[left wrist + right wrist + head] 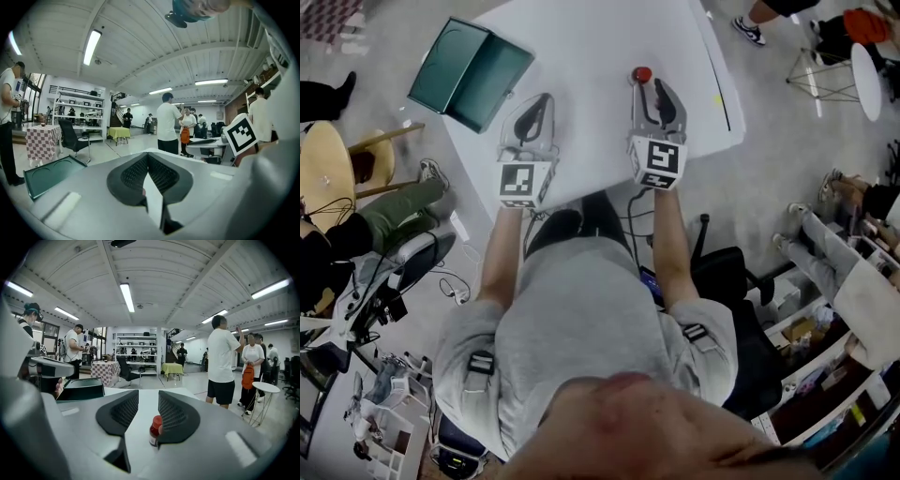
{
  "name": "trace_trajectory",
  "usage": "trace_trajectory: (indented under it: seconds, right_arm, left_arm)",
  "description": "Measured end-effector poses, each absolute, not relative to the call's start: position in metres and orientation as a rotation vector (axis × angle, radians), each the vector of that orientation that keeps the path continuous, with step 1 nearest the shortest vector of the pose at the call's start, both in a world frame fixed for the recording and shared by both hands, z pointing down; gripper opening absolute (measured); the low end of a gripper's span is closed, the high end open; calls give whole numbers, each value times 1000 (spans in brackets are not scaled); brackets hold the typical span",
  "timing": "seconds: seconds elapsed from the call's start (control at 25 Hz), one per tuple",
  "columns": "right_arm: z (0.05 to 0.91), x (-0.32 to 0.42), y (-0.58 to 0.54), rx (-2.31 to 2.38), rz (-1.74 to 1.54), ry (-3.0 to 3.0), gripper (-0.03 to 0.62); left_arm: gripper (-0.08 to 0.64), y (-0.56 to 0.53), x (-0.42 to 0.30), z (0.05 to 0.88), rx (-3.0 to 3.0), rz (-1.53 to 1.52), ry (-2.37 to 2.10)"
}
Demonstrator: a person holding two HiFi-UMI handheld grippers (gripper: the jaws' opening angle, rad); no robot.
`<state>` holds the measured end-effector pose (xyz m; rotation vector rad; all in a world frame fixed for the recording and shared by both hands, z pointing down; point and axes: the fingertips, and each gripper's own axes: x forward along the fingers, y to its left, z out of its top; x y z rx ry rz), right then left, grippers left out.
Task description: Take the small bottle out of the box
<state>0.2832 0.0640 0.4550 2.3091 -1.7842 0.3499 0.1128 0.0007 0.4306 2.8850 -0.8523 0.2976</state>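
Note:
The small bottle point(642, 74), dark with a red cap, stands upright on the white table point(581, 37), outside the box. My right gripper point(656, 86) hovers just behind it with its jaws open. In the right gripper view the bottle point(155, 430) shows low beside the right jaw's inner face, and nothing presses on it. The green box point(469, 70) lies open at the table's left corner. My left gripper point(546, 97) is to the box's right, with its fingertips together and nothing held. The left gripper view shows that gripper point(147, 157) with its jaws meeting at the tips.
The green box point(47, 176) appears at the lower left of the left gripper view. Several people stand beyond the table point(224, 362). A small round white table point(872, 80) and chairs stand on the right, and a wooden round table point(323, 173) on the left.

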Motion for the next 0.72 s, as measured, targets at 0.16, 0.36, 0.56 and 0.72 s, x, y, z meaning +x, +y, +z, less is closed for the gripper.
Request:
trace_trajectory:
  seconds: [0.16,0.36,0.56,0.72]
  right_arm:
    - [433,269,68,2312,312,-1797,125]
    - [409,254,79,2329,280,-1808,105]
    - [391,244,92,2364,242,-1799,85]
    - [380,234,103,2386,211,-1795,73]
  left_arm:
    - [12,3,106,409,2914,255,-850]
    - [12,12,97,387,2939,225,-843]
    - [12,20,88,373,2963,205,-848]
    - [12,29,79,364,2982,184,-835]
